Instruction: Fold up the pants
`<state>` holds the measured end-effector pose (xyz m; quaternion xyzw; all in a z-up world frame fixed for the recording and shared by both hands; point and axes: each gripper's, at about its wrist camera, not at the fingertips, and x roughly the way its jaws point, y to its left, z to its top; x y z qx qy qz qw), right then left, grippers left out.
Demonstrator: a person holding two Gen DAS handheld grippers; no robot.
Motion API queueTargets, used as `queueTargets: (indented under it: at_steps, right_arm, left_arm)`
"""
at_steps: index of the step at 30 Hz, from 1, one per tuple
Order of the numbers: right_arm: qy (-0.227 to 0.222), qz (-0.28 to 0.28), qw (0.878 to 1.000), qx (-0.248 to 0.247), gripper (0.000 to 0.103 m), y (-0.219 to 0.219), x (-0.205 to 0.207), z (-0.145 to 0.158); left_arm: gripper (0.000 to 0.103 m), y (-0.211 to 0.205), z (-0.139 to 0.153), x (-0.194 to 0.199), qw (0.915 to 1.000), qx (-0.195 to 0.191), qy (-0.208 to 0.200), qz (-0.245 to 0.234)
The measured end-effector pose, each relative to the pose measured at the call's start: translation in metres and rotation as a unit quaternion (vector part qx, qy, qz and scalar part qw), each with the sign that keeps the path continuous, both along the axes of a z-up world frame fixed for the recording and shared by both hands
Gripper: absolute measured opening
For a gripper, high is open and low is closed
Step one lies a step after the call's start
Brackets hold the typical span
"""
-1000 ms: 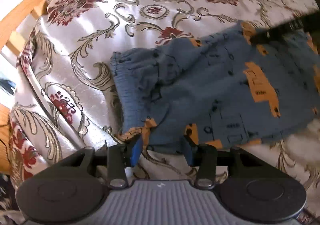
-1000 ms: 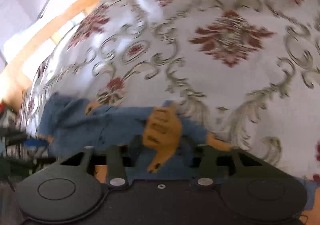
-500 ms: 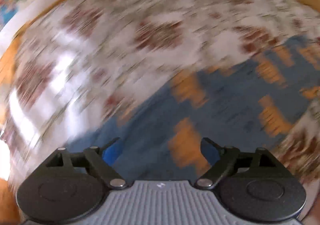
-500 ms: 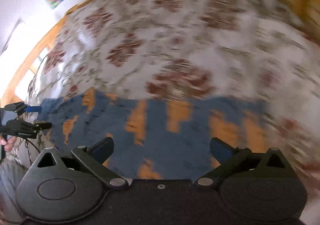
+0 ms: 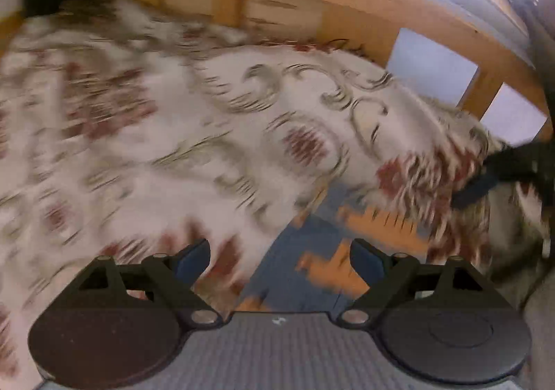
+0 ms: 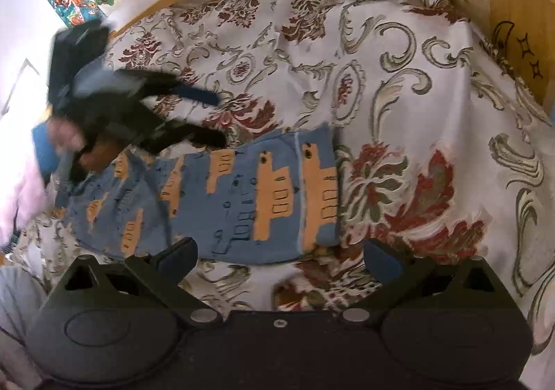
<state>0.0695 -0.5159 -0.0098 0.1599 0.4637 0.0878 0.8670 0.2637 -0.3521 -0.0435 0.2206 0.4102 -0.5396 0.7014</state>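
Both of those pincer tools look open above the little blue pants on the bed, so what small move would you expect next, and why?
Probably the right gripper should dip to the near edge of the blue pants with orange block prints. They lie flat on the floral bedspread, apparently already folded over, and both sets of jaws stand open and empty, the left gripper lifted above the pants' far end. A further fold seems likely.

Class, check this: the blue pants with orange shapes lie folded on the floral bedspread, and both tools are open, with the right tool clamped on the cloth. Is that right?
Not quite. The right tool grips nothing: the right wrist view shows its jaws apart above the bedspread, clear of the pants. The rest stands; the left tool is open too.
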Motion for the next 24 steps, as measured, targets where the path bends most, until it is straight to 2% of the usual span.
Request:
queueTargets:
  at_steps: [3,6,8,9,10,11,13,14,17,20,22,24]
  right_arm:
    - [-0.008,0.004,1.0,0.001,0.1,-0.003,0.001,-0.004]
    - [-0.019,0.006,1.0,0.013,0.1,-0.007,0.001,-0.008]
    - [-0.023,0.006,1.0,0.021,0.1,-0.009,0.001,-0.011]
    - [-0.024,0.005,0.999,0.025,0.1,-0.009,0.001,-0.012]
    - [-0.025,0.005,0.999,0.03,0.1,-0.01,0.001,-0.013]
    - [-0.026,0.005,0.999,0.033,0.1,-0.01,0.001,-0.014]
    - [-0.023,0.006,0.999,0.037,0.1,-0.01,0.001,-0.015]
    - [-0.02,0.005,0.999,0.039,0.1,-0.009,0.001,-0.014]
    - [-0.006,-0.001,0.998,0.059,0.097,-0.008,0.002,-0.014]
    - [0.023,-0.019,0.993,0.111,0.092,-0.012,0.004,-0.015]
    - [0.048,-0.04,0.989,0.137,0.089,-0.016,0.007,-0.02]
    - [0.079,-0.085,0.978,0.17,0.085,-0.026,0.013,-0.027]
  left_arm:
    - [0.09,-0.038,-0.018,0.014,0.9978,0.014,0.058,-0.029]
    - [0.08,-0.061,-0.039,0.026,0.9892,0.054,0.129,-0.044]
    - [0.071,-0.072,-0.052,0.029,0.9849,0.083,0.145,-0.045]
    - [0.068,-0.074,-0.055,0.028,0.9848,0.093,0.14,-0.045]
    - [0.061,-0.075,-0.056,0.027,0.9848,0.097,0.136,-0.047]
    - [0.047,-0.074,-0.055,0.026,0.9848,0.093,0.139,-0.048]
    - [0.03,-0.072,-0.051,0.021,0.9849,0.079,0.147,-0.048]
    - [0.026,-0.069,-0.048,0.015,0.9869,0.075,0.134,-0.049]
    - [0.02,-0.064,-0.044,-0.007,0.9919,0.067,0.085,-0.067]
    - [0.019,-0.058,-0.042,-0.027,0.9942,0.057,0.041,-0.082]
    - [0.018,-0.056,-0.044,-0.033,0.9946,0.053,0.041,-0.079]
    - [0.018,-0.05,-0.045,-0.028,0.9949,0.049,0.052,-0.072]
